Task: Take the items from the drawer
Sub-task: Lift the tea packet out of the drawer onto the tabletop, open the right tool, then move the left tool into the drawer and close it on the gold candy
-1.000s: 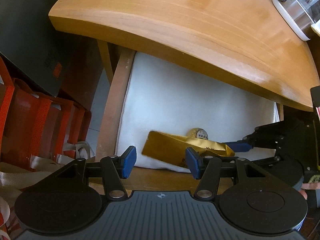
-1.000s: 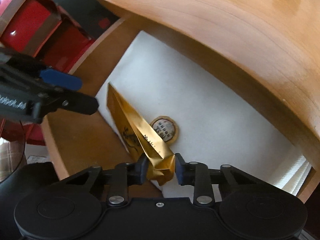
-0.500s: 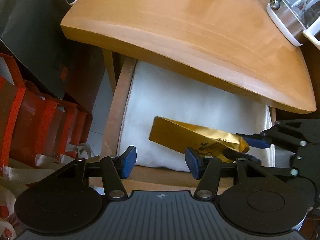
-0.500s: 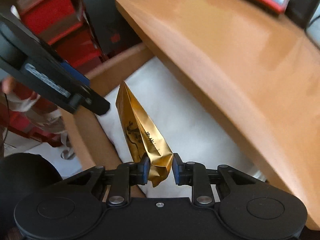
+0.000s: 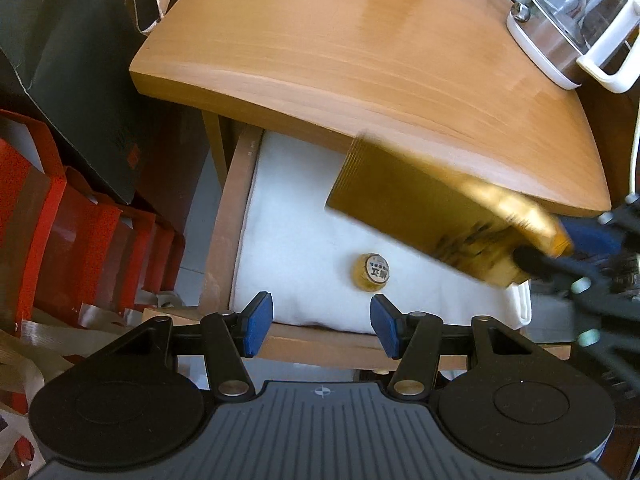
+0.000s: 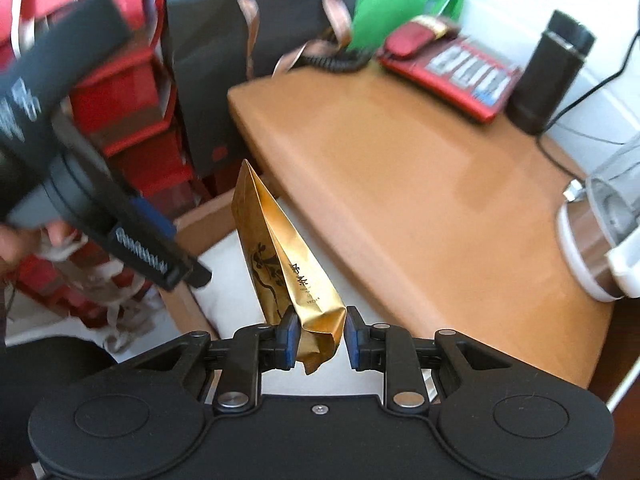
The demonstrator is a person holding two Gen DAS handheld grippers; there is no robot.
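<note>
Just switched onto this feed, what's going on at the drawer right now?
A person is emptying the open wooden drawer under the desk with two hand-held tools. The right tool is shut on the crumpled end of a long gold foil packet, held in the air above the drawer's white cloth lining. The left tool hangs open and empty over the drawer's front edge. A small round gold-wrapped piece with a printed label lies on the lining.

Sunlit wooden desk (image 5: 360,52), red boxes (image 5: 60,220)
</note>
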